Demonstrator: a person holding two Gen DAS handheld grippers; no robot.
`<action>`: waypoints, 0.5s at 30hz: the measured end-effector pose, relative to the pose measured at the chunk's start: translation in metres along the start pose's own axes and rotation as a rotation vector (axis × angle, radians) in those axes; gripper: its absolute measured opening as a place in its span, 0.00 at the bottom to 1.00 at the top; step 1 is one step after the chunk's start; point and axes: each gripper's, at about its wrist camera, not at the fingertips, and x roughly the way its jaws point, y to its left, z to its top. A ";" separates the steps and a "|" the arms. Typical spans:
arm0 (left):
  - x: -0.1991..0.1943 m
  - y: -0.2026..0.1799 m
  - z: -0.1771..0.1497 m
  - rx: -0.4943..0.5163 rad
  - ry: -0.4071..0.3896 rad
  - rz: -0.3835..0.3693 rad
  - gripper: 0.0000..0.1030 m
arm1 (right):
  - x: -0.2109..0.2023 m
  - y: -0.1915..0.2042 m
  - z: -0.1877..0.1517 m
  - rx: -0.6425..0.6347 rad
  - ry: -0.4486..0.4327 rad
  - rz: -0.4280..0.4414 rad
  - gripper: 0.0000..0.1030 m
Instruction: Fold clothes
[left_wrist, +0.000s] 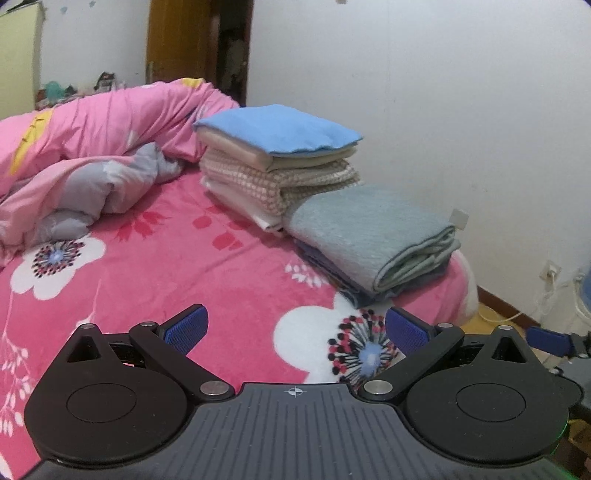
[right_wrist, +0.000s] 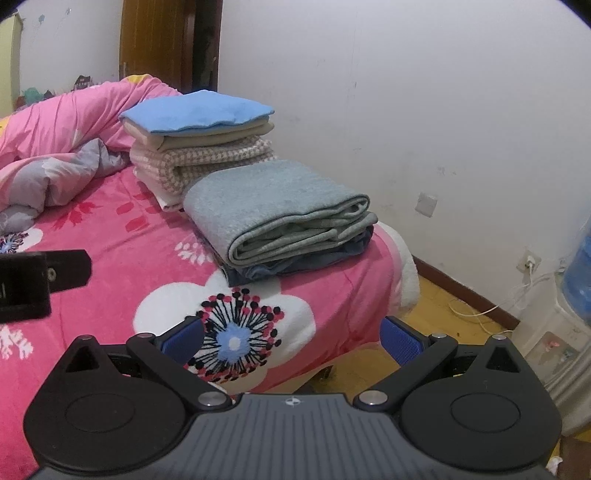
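Two piles of folded clothes rest along the bed's right side. The near pile has a grey-green folded garment (left_wrist: 373, 232) (right_wrist: 280, 210) over dark blue cloth (right_wrist: 295, 264). Behind it, a taller stack (left_wrist: 280, 166) (right_wrist: 199, 140) carries a blue piece on top of beige and checked ones. My left gripper (left_wrist: 295, 328) is open above the pink flowered bedspread (left_wrist: 184, 266), well short of the piles, with nothing between its fingers. My right gripper (right_wrist: 291, 336) is open too, over the bed's front right corner. Part of the left gripper's body (right_wrist: 37, 284) shows at the left edge of the right wrist view.
A crumpled pink and grey quilt (left_wrist: 92, 155) is heaped at the far left of the bed. A white wall (right_wrist: 406, 110) runs close along the right. Beyond the bed edge lie yellow floor (right_wrist: 443, 314), cables and a water dispenser (right_wrist: 565, 325). A wooden door (left_wrist: 181, 40) stands at the back.
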 end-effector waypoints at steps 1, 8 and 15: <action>-0.001 0.000 0.000 0.000 -0.004 0.006 1.00 | -0.001 0.000 0.000 0.000 -0.003 0.000 1.00; -0.011 0.001 0.002 -0.006 -0.044 -0.008 1.00 | -0.006 -0.003 0.002 0.013 -0.022 0.004 1.00; -0.013 0.002 0.002 -0.019 -0.044 -0.029 1.00 | -0.009 -0.004 0.002 0.018 -0.028 0.007 1.00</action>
